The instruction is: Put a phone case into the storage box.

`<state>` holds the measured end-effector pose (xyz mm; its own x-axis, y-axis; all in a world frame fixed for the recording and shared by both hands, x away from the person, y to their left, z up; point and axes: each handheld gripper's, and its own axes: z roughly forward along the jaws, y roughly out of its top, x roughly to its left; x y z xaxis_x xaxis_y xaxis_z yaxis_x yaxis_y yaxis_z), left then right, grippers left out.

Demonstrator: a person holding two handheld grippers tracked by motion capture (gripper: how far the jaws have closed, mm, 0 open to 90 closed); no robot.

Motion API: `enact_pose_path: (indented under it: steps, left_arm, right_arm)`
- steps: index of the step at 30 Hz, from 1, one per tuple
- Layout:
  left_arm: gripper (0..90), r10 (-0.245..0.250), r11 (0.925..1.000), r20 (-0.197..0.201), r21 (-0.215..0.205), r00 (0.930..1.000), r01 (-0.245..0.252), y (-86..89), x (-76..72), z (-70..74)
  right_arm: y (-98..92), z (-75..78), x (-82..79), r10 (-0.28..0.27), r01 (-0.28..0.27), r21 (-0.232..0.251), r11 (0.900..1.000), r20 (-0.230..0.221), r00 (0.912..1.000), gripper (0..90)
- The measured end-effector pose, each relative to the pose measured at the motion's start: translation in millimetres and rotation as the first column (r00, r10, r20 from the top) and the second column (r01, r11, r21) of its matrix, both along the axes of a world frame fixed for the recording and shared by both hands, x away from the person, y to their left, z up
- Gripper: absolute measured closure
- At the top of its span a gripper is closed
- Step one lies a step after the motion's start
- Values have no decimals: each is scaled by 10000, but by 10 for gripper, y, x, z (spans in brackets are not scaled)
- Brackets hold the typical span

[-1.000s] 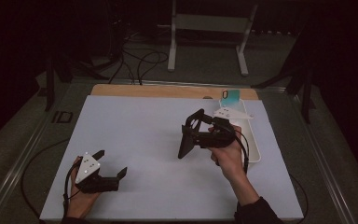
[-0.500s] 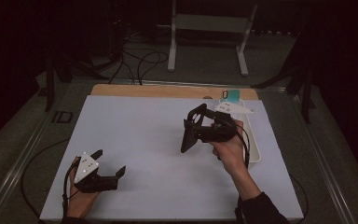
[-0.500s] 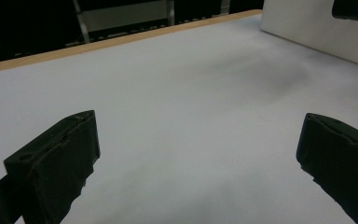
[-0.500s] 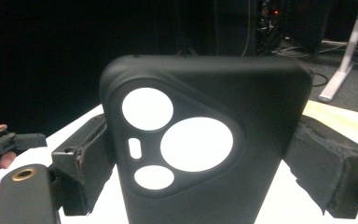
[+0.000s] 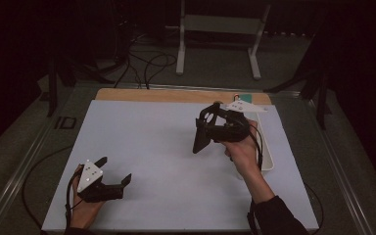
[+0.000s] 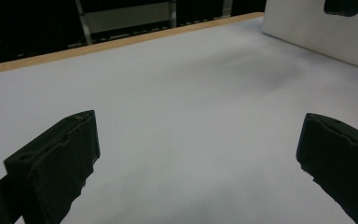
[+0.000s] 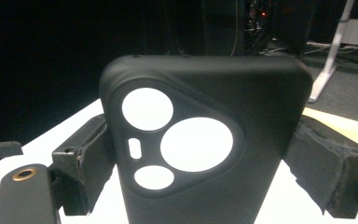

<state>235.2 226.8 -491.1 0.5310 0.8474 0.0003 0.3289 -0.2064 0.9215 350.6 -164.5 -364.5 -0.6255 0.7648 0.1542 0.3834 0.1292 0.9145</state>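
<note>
Phone case (image 7: 205, 154) stands upright, clamped by right gripper (image 5: 206, 128); left gripper (image 5: 112, 172) gapes wide.

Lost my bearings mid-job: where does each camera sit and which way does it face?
High view: above the person's side, looking forward and down on the white table; both forearms, left claw, right claw.
Left gripper view: rides the left claw, looking across the table between open jaws.
Right gripper view: rides the right claw, shut on a black phone case.
Shared: the high and right gripper views both show that case.
</note>
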Motion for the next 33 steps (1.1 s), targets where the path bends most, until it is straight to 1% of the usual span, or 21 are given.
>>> enact_pose_path:
  steps: [12, 16, 22, 30, 33]
  left_arm:
    - [1, 28, 10000, 4, -4, 10000, -28, 1, -1, 2]
    - [1, 23, 10000, -10, -6, 10000, -23, -2, -1, 0]
    - [1, 27, 10000, -20, -18, 10000, -27, 0, 0, 2]
    - [1, 32, 10000, -25, -10, 10000, -32, -2, 0, 1]
    - [1, 15, 10000, -34, -19, 10000, -15, -5, 1, 1]
  right_arm:
    - [-19, 34, 108, -218, 221, -246, 9995, 135, 9997, 136]
    - [-52, 50, 169, -380, 383, -213, 9990, 139, 9992, 137]
    - [-84, 73, 254, -607, 614, -379, 9974, 202, 9980, 136]
    - [-102, 109, 332, -798, 806, -409, 9959, 213, 9966, 136]
    - [-105, 120, 370, -874, 879, -314, 9956, 184, 9960, 136]
